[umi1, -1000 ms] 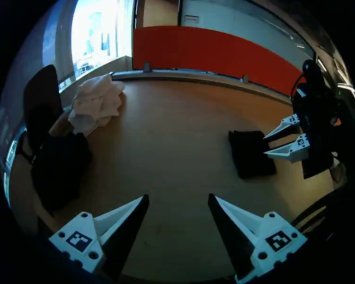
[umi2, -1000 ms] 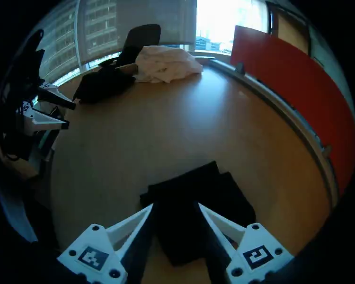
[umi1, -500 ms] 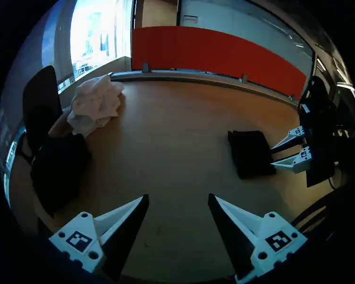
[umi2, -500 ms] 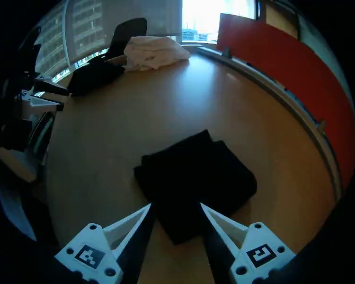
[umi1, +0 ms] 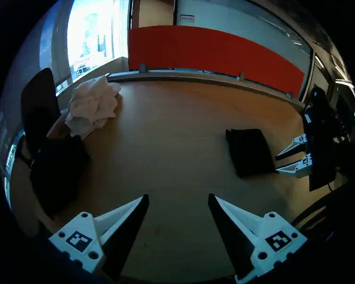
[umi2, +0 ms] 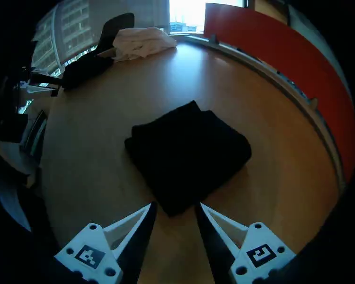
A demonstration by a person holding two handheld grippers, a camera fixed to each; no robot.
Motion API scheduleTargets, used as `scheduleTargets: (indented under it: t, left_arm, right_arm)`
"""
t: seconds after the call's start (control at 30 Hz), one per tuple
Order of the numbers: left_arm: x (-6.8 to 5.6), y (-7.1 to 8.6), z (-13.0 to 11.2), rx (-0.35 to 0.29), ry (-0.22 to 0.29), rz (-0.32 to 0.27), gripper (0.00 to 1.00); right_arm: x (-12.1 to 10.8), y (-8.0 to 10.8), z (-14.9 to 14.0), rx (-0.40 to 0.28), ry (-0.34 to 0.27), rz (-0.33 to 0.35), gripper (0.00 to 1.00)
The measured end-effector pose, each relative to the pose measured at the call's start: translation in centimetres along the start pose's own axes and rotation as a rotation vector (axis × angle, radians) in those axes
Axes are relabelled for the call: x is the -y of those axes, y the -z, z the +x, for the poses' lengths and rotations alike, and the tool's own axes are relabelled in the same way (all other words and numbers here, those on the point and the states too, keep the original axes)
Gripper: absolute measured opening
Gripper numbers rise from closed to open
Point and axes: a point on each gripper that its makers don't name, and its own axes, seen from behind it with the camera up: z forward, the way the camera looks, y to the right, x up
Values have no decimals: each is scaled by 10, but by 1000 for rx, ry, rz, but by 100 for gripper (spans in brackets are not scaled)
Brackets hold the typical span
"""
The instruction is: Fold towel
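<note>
Left gripper view: my left gripper [umi1: 177,201] sat wide open, empty, over the table's [umi1: 177,123] near edge; folded black towel [umi1: 249,151] lay toward the right edge; right gripper view: right gripper [umi2: 175,208] open, holding nothing; towel's near corner sat between its tips.

The left gripper [umi1: 177,196] comes up from 6 o'clock in the left gripper view and points toward 12 o'clock. Its two fingers [umi1: 125,222] are white with dark inner sides. Each one has a small black-and-white square mark near its base. The tips stand wide apart.

The right gripper [umi2: 175,204] comes up from 6 o'clock in the right gripper view. Its fingers [umi2: 220,232] look the same. The gap between its tips is smaller, but the tips do not touch.

In the left gripper view the right gripper [umi1: 278,164] is far off at 3 o'clock. It points toward 9 o'clock with its tips apart. The part behind it is too dark to tell.
</note>
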Motion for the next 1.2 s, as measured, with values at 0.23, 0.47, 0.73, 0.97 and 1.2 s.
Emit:
scheduleTargets:
  t: [0.23, 0.47, 0.73, 0.97, 1.2]
  left_arm:
    - [-2, 0, -1, 0, -1, -2, 92]
    - [-3, 1, -1, -2, -4, -3, 93]
    - [-4, 2, 0, -5, -11, -5, 92]
    - [-4, 3, 1, -7, -12, -4, 92]
    - [-3, 4, 0, -9, -16, -3, 92]
  right_arm:
    - [3, -5, -12, 13, -4, -3, 58]
    - [4, -10, -14, 13, -8, -12, 44]
    - [3, -12, -16, 6, -31, -18, 36]
    - [4, -10, -18, 2, -37, -18, 11]
    - [3, -7, -9, -25, -53, -25, 4]
